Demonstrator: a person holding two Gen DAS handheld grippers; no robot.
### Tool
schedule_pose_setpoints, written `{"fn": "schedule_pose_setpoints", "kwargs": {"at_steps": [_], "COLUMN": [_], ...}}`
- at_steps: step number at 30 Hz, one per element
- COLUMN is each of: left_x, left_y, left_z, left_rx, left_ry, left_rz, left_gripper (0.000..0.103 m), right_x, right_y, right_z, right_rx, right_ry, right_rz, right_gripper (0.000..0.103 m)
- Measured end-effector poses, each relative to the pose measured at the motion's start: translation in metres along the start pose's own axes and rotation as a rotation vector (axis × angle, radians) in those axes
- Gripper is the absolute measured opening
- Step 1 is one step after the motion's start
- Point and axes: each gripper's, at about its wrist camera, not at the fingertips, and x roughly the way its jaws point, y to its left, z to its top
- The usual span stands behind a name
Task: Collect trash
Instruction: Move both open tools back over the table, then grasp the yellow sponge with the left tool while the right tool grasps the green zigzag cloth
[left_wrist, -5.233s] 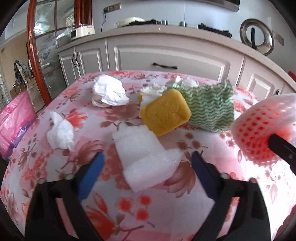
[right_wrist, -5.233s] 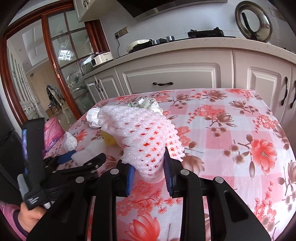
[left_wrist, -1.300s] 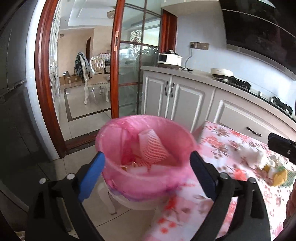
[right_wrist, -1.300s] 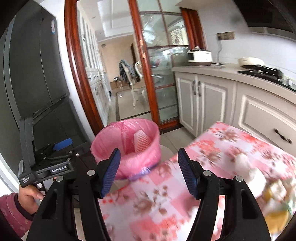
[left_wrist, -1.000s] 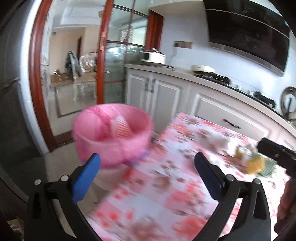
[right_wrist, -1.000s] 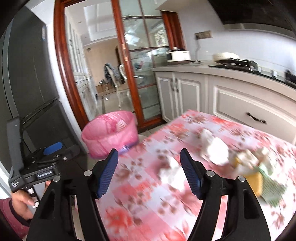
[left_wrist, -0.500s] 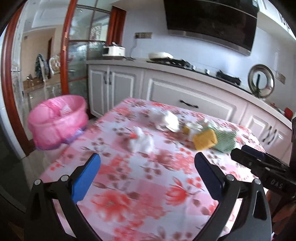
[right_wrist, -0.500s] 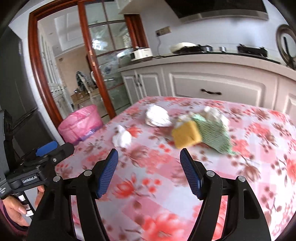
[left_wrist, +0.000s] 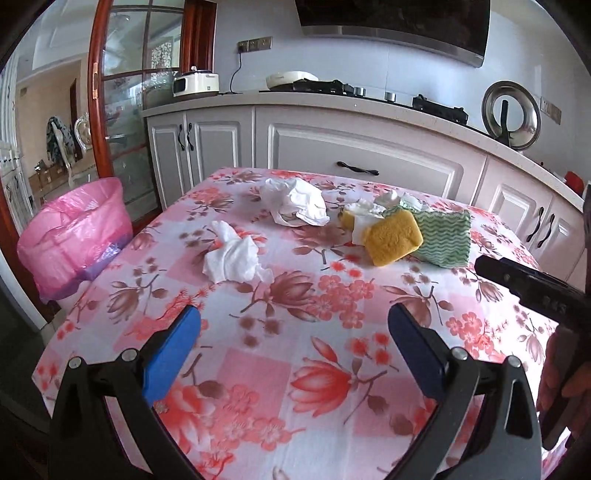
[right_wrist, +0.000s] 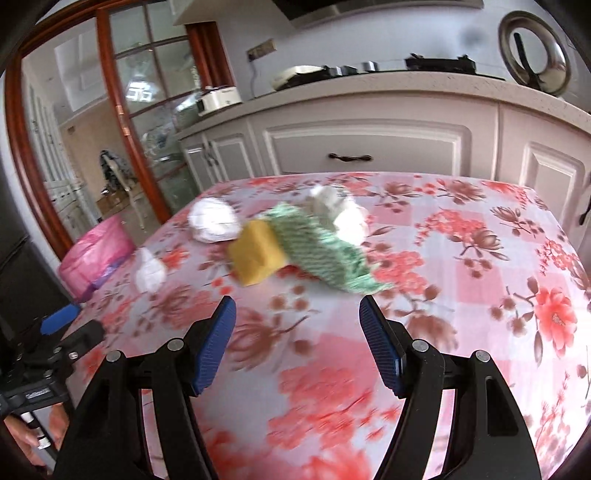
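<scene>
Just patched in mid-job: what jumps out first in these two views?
A yellow sponge sits mid-table against a green wavy-patterned cloth, with crumpled white tissues scattered to their left on the floral tablecloth. A pink-lined trash bin stands off the table's left edge. Both the left tool and right tool are open and empty.

No legible text (only blurred marks)

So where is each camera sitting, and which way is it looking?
Left wrist: on the open left gripper, facing the floral table, crumpled white tissue and pink-lined bin; the right gripper's body shows.
Right wrist: on the open right gripper, facing the table.
Both see the yellow sponge.
</scene>
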Motion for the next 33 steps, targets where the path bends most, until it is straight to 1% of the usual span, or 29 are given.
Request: {"fn": "schedule_pose_setpoints", "kwargs": {"at_steps": [4,8,13,16,19,21,22,23,24,27,31,33], "left_x": [0.013,0.028,0.043,0.053,0.063,0.069,0.071,0.072,0.075,0.082,0.089,0.091], "left_y": [-0.003,-0.011,-0.018,-0.018,-0.017,-0.016,-0.016,-0.016,-0.019,-0.03,-0.05,-0.062], "left_z": [0.007,0.015,0.023,0.022,0.022,0.025,0.027,0.028,0.031,0.041,0.049,0.05], "left_rx": [-0.002,0.01,0.011,0.018,0.014,0.008,0.007,0.006,0.008,0.02,0.031,0.043], "left_ry": [0.0,0.006,0.005,0.022,0.041,0.045,0.046,0.046,0.045,0.042,0.035,0.038], "left_rz": [-0.013,-0.022,-0.032,-0.028,-0.026,-0.024,-0.027,-0.03,-0.034,-0.05,-0.077,-0.094], "left_gripper": [0.098,0.098,0.098,0.098,0.098,0.098,0.098,0.098,0.098,0.098,0.098,0.098], "right_x": [0.022,0.044,0.072,0.088,0.096,0.095,0.094,0.092,0.089,0.075,0.045,0.035], "right_y": [-0.012,-0.017,-0.02,-0.021,-0.021,-0.019,-0.018,-0.019,-0.02,-0.025,-0.044,-0.055], "right_z": [0.011,0.019,0.026,0.031,0.036,0.037,0.036,0.036,0.035,0.033,0.031,0.03], "right_rx": [0.004,-0.004,0.001,0.006,0.009,-0.005,-0.013,-0.015,-0.016,-0.022,0.024,0.043], "right_ry": [0.028,0.053,0.091,0.121,0.125,0.115,0.116,0.113,0.108,0.082,0.022,0.012], "right_rz": [-0.026,-0.032,-0.019,0.003,0.021,0.031,0.029,0.037,0.044,0.034,0.016,0.011], "right_gripper": [0.067,0.067,0.067,0.067,0.066,0.046,0.043,0.036,0.027,0.014,0.011,0.011]}}
